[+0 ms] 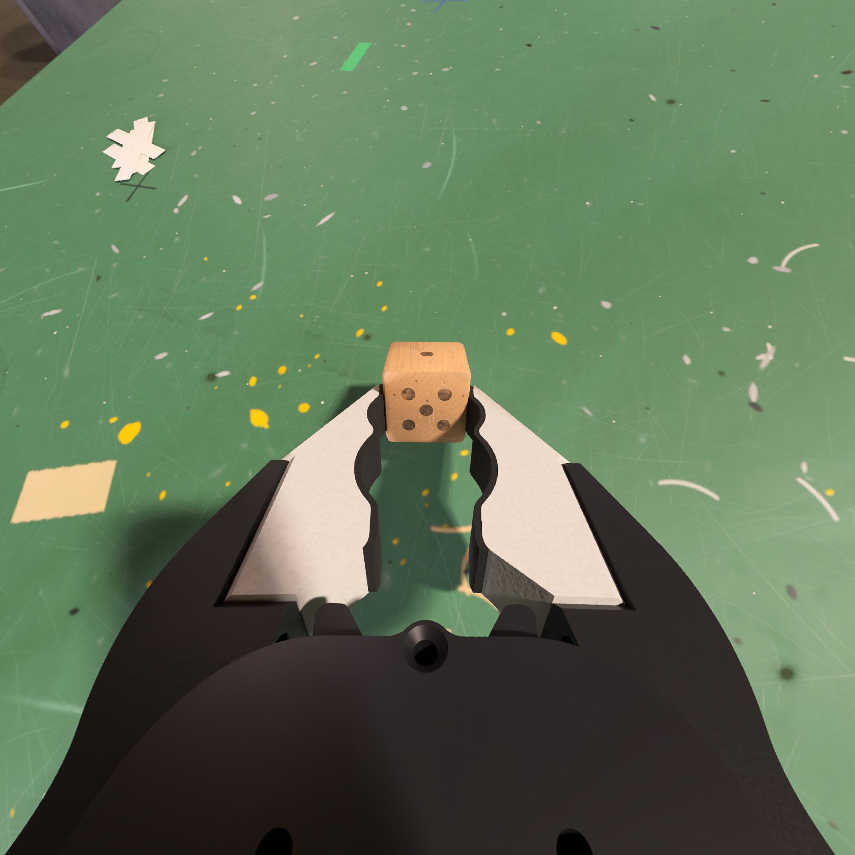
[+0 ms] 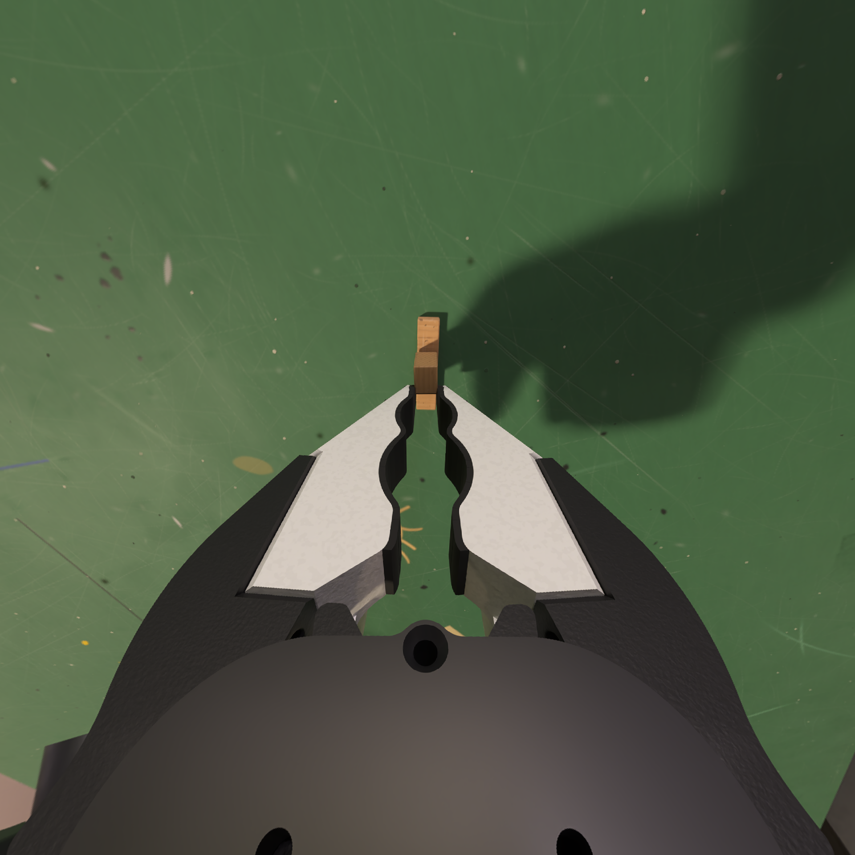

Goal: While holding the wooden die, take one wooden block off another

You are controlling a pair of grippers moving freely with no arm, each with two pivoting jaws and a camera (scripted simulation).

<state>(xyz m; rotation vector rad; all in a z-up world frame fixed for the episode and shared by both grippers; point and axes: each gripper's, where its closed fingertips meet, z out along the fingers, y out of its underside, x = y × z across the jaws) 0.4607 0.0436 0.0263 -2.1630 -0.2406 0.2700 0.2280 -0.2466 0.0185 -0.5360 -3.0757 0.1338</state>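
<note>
In the left wrist view my left gripper (image 1: 425, 409) is shut on the wooden die (image 1: 425, 393), a light cube with dark pips, and holds it above the green table (image 1: 601, 208). In the right wrist view my right gripper (image 2: 425, 393) is nearly closed, its fingertips pinching the near end of a small darker wooden block (image 2: 425, 372). A lighter wooden block (image 2: 428, 333) lies lengthwise under it, showing beyond it and again between my fingers. I cannot tell whether the two blocks touch.
The green tabletop is scratched and paint-speckled. In the left wrist view, a white tape cross (image 1: 134, 148) lies far left, a tan patch (image 1: 65, 490) near left, a green tape strip (image 1: 356, 56) far back. The table edge (image 1: 27, 69) runs top left. A gripper shadow (image 2: 647, 324) falls right of the blocks.
</note>
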